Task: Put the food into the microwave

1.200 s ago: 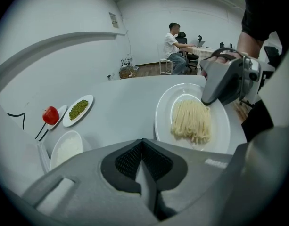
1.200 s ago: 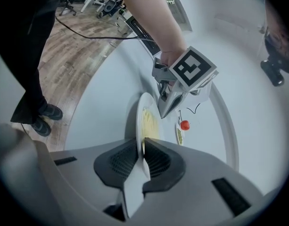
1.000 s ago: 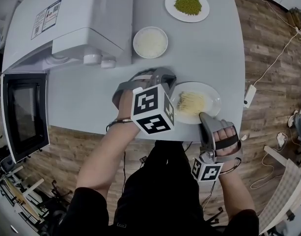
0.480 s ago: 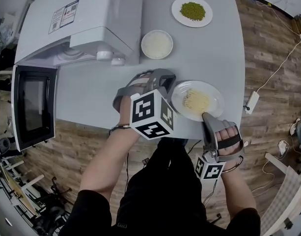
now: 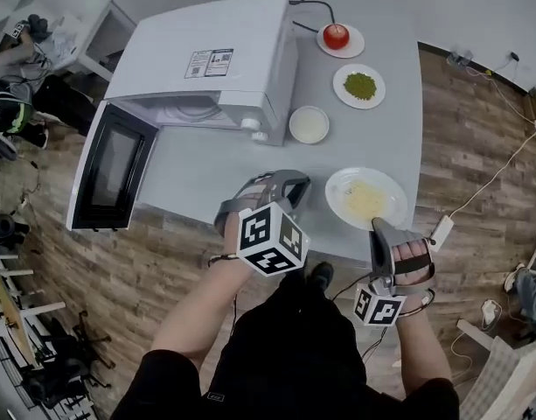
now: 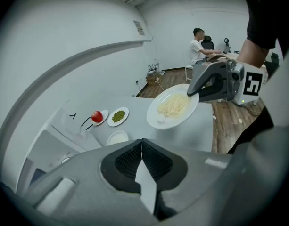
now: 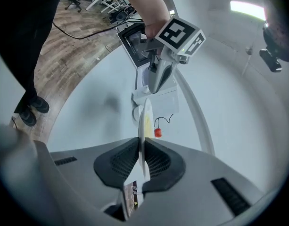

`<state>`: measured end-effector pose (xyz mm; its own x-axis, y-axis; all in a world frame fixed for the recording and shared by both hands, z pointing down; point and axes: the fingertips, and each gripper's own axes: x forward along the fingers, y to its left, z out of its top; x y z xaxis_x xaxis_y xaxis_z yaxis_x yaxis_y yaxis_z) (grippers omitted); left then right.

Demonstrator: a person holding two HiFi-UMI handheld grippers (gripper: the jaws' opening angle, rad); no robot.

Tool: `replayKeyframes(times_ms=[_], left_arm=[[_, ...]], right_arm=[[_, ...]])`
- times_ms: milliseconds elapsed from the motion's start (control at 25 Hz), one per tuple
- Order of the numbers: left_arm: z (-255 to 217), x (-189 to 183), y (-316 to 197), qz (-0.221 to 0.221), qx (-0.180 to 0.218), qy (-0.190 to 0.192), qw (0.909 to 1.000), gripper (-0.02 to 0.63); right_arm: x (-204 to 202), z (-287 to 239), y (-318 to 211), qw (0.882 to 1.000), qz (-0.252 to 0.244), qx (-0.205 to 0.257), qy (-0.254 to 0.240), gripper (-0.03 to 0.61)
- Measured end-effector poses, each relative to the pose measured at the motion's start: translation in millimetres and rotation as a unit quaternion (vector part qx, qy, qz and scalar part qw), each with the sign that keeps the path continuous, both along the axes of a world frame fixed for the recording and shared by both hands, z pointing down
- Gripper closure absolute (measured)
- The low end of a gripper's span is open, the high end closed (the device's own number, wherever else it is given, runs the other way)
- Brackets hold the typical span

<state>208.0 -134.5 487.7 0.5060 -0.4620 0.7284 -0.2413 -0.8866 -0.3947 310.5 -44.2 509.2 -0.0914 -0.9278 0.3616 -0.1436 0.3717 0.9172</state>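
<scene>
Wood flooring [image 5: 477,147] runs round a pale grey surface [image 5: 193,169] that carries a white microwave [image 5: 215,68] at its far left, with the door [image 5: 110,169] swung wide open toward the left. To the right of the microwave sit a small bowl of white rice [image 5: 309,124], farther off a plate of green peas [image 5: 359,86], and at the far edge a saucer with a tomato [image 5: 336,35].

At the near right of the surface is the white plate [image 5: 337,191] holding pale noodles [image 5: 368,201]. The right gripper [image 5: 379,224] is clamped on the plate's near rim: in the right gripper view the rim stands edge-on, pinched between the two pads [image 7: 141,147]. Whether the plate's underside touches the surface cannot be told.

The left gripper [image 5: 295,184] is just left of the plate and apart from it. In the left gripper view its jaws [image 6: 142,145] are together with nothing between them.

In the left gripper view a person [image 6: 201,44] sits at a desk in the far background.
</scene>
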Motion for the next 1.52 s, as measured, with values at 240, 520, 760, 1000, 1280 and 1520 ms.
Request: replayKeyframes(times_ms=[240, 520, 760, 1000, 1280, 1520], left_arm=[[-39.5, -21.2, 26.2, -0.028, 0.005, 0.001, 0.9996, 0.606], [-77.5, -46.0, 37.7, -0.053, 0.025, 0.009, 0.9983, 0.606], [-101.9, -84.1, 44.4, -0.059, 0.055, 0.020, 0.9966, 0.606], [-113.3, -151.7, 50.5, -0.057, 0.072, 0.021, 0.9956, 0.606], [-125.5, -246.8, 58.1, -0.049, 0.093, 0.017, 0.9944, 0.606], [-135.8, -324.0, 59.5, -0.043, 0.104, 0.018, 0.9934, 0.606]], right_arm=[[-1.4, -48.3, 3.4, 1.000, -0.008, 0.022, -0.010, 0.535], [-23.5, -96.4, -0.5, 0.998, -0.028, 0.052, -0.018, 0.535], [-65.4, -127.4, -6.0, 0.997, -0.041, 0.069, -0.022, 0.535], [-142.1, -150.4, -19.0, 0.995, -0.051, 0.083, -0.025, 0.535], [-253.5, -163.1, -24.8, 0.994, -0.060, 0.086, -0.026, 0.535], [-340.2, -164.5, -28.4, 0.994, -0.066, 0.083, -0.029, 0.535]])
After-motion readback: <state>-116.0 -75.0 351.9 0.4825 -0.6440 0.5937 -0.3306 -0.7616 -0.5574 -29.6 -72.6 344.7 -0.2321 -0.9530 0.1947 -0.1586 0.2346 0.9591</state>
